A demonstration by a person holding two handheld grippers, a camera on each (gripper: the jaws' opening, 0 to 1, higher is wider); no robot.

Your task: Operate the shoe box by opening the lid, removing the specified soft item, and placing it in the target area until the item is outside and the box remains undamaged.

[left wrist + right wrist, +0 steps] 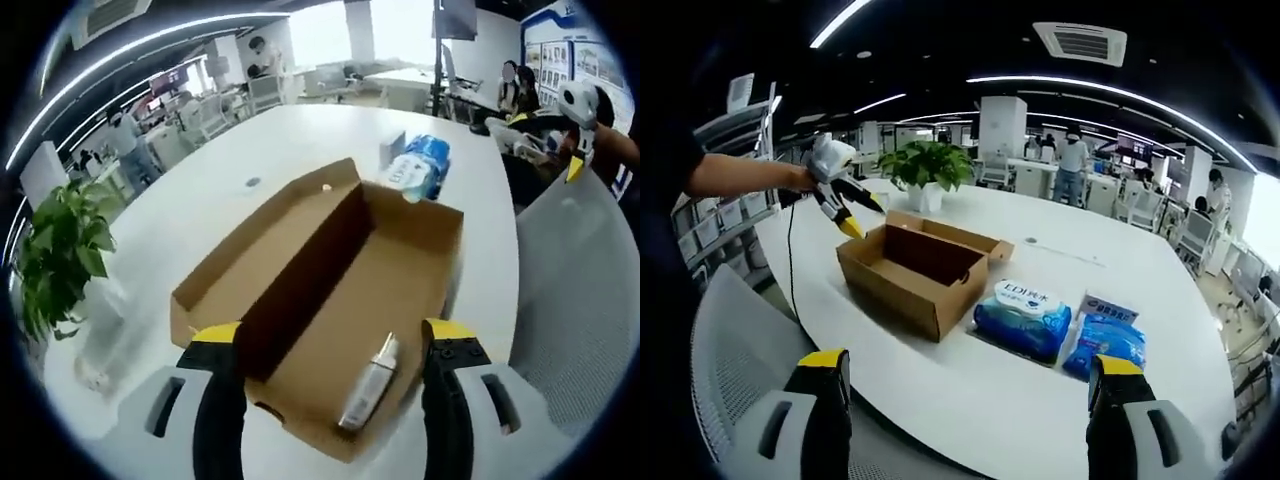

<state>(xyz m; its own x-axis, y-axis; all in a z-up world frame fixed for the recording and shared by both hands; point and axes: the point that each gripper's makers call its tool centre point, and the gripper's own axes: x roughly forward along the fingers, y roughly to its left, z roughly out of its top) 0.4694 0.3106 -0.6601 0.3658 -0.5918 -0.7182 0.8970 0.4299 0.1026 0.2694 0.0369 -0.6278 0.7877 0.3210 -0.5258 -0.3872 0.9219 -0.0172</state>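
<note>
In the left gripper view the left gripper [335, 345] rises from six o'clock, its two yellow-tipped jaws set wide apart and holding nothing. Between them lies the near end of the open shoe box [300, 240], a brown cardboard tray on the white table [300, 130]. Its lid [262, 255] is folded back toward nine o'clock and lies flat. Inside the box, near the end closest to the jaws, a small white spray bottle [368, 385] lies on its side. Beyond the far end of the box, at one o'clock, a blue and white soft pack [418, 168] rests on the table, just beside the box corner. A potted plant [60, 245] stands at nine o'clock near the table edge. A grey mesh chair back [575, 290] fills the three o'clock side. The right gripper [578, 110] shows far off at two o'clock, held in a hand.

In the right gripper view the right gripper [975, 395] also stands with its jaws spread wide and empty, above the near table edge. Past them, toward twelve o'clock, the soft pack [1022, 318] lies just right of the box [915, 270], with a second blue pack [1108, 340] beside it at two o'clock. The left gripper [840, 190] hovers over the far left end of the box at ten o'clock. The plant [928, 165] stands behind the box. Desks and people fill the office beyond.
</note>
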